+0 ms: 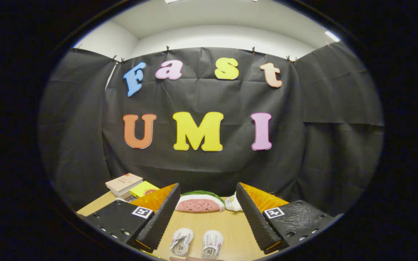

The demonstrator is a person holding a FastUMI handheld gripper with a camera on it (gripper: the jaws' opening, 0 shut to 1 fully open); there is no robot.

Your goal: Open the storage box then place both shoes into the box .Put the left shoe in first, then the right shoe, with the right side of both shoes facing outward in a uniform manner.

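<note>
Gripper (pixel 207 210) held above a wooden table (pixel 230 228), fingers spread wide, pinching nothing. Small square black-and-white marker tags fixed on each finger block; no legible writing. Between the fingers, low on the table: a pair of small white shoes (pixel 197 243), side by side, seen from above, with pale straps and faint coloured trim; markings too small to read. Beyond the fingertips: a watermelon-slice plush (pixel 200 202), touching a small white plush (pixel 233 203). Beyond the left finger: stacked books (pixel 125 185) beside a yellow book (pixel 143 189); cover print illegible.
</note>
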